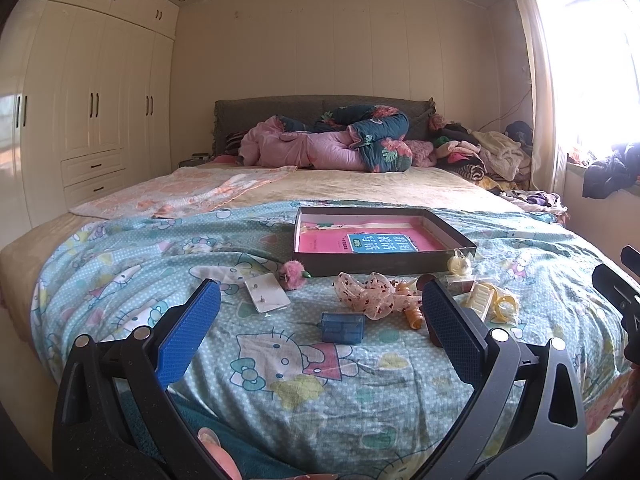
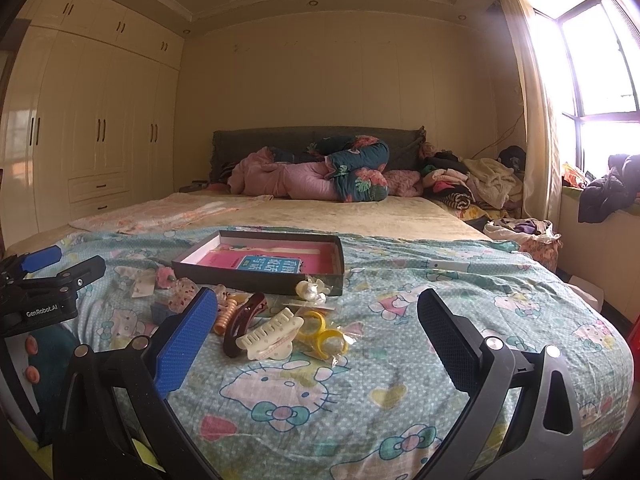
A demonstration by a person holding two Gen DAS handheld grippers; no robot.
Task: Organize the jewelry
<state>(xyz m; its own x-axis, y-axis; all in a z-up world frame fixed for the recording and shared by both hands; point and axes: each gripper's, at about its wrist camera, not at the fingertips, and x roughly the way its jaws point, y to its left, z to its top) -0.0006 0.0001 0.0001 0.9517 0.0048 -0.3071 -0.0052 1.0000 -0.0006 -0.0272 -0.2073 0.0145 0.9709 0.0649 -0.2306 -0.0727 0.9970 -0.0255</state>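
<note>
A dark shallow box [image 1: 392, 266] [image 2: 256, 276] with a pink and blue book inside lies on the bed. In front of it are scattered a spotted fabric bow [image 1: 370, 294], a small blue case [image 1: 343, 327], a white earring card [image 1: 267, 292], a pink pompom [image 1: 292, 274], a cream hair claw [image 2: 270, 334], a brown clip [image 2: 240, 320], yellow rings [image 2: 324, 334] and a pearl piece [image 2: 310, 290]. My left gripper [image 1: 320, 312] is open above the blue case. My right gripper [image 2: 318, 320] is open over the clips and rings. Both hold nothing.
A Hello Kitty sheet [image 2: 360, 380] covers the near bed. Rolled quilts [image 1: 332, 140] and a clothes pile [image 1: 480, 152] lie at the headboard. Wardrobes [image 1: 92, 112] stand left and a bright window [image 2: 592, 60] right. The left gripper's body [image 2: 44, 292] shows at the right view's left edge.
</note>
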